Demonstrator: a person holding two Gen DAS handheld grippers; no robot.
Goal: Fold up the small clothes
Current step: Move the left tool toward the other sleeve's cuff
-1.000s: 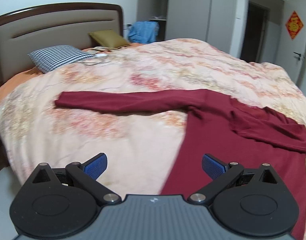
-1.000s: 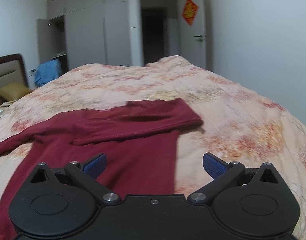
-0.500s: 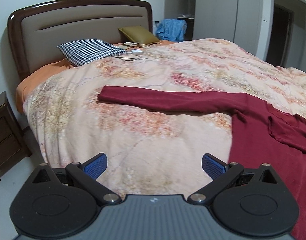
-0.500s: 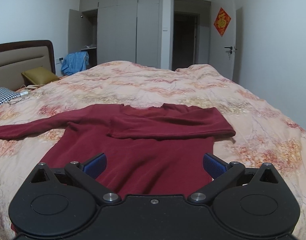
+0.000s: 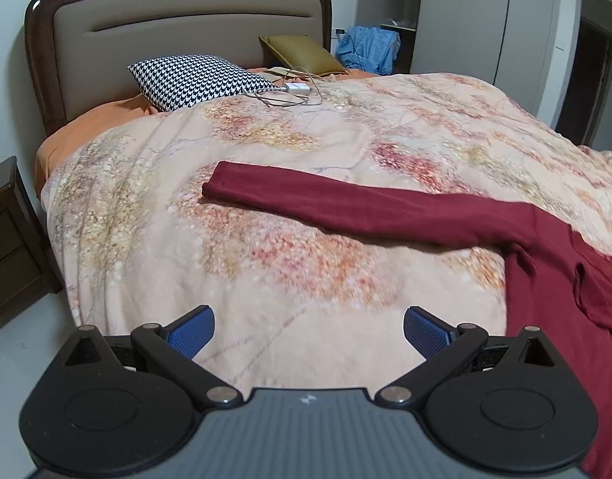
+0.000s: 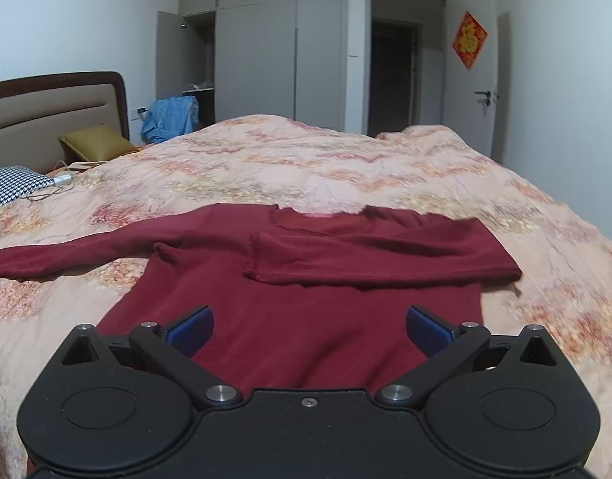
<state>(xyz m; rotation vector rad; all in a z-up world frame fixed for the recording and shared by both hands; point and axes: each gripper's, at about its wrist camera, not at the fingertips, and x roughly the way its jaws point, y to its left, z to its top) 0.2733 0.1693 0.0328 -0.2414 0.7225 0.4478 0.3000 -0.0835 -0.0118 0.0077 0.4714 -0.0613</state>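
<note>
A dark red long-sleeved top [image 6: 306, 319] lies flat on the floral quilt [image 6: 346, 167]. Its right sleeve [image 6: 378, 255] is folded across the chest. The other sleeve [image 5: 346, 203] stretches straight out toward the headboard, its cuff [image 5: 226, 187] lying far ahead of my left gripper [image 5: 308, 329]. That gripper is open and empty, over bare quilt [image 5: 266, 263] to the left of the top's body [image 5: 565, 319]. My right gripper [image 6: 309, 327] is open and empty too, held above the lower body of the top.
A houndstooth pillow [image 5: 198, 80], an olive pillow [image 5: 302, 54] and a white charger with cable [image 5: 294, 90] lie near the headboard [image 5: 178, 28]. A dark nightstand [image 5: 6, 247] stands left of the bed. Wardrobe [image 6: 266, 60], blue clothing [image 6: 170, 117] and doorway [image 6: 394, 76] are beyond.
The left gripper has swung left toward the headboard, so the outstretched sleeve now lies ahead of it. The right gripper has also turned left, centring over the top. Both stayed open.
</note>
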